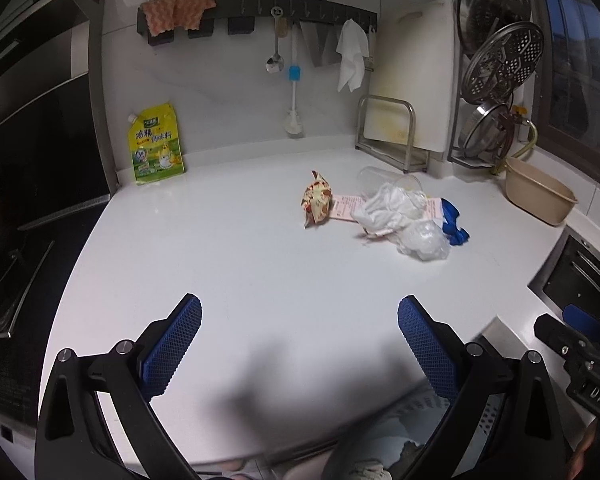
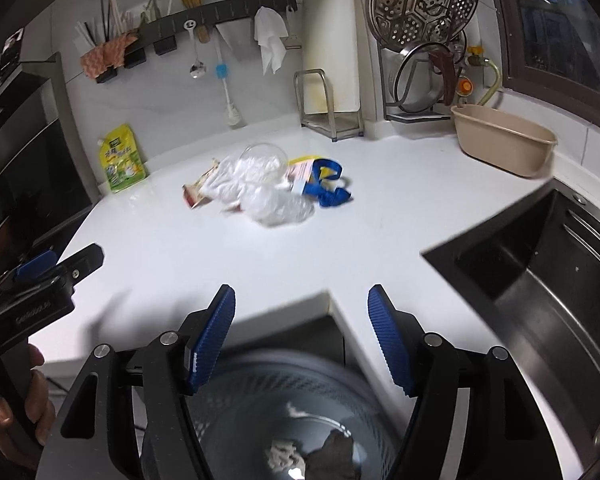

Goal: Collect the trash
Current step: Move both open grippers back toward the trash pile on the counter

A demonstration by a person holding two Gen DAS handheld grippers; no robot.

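Nearest of all, the right gripper (image 2: 300, 332) hangs over the mesh bin (image 2: 292, 412) that stands below the front edge of the counter (image 2: 260, 264); its jaws stand apart with nothing between them, and a few scraps already lie in the bin's bottom. The left gripper (image 1: 300, 344) is spread wide and empty too, above the front part of the counter, with the bin's rim just showing under its right finger.

The remaining trash sits well apart from both tools, toward the back of the counter: a printed snack wrapper (image 1: 317, 199), a crumpled white plastic bag (image 1: 388, 208), a clear film wad (image 1: 424, 242) nearest the front, a pink slip (image 1: 346, 206), a clear plastic cup (image 1: 374, 180) lying on its side, and a blue scrap (image 1: 454, 224) on the side toward the sink (image 2: 540, 264).

The likely trouble is the heap itself. The bag, film and slip overlap, so a pinch on one piece may drag the others, and light pieces could slide off toward the sink opening or drop short of the bin. The thin slip lies flat and may slip the pads. The cup could roll toward the tan basin (image 2: 504, 142) if nudged.
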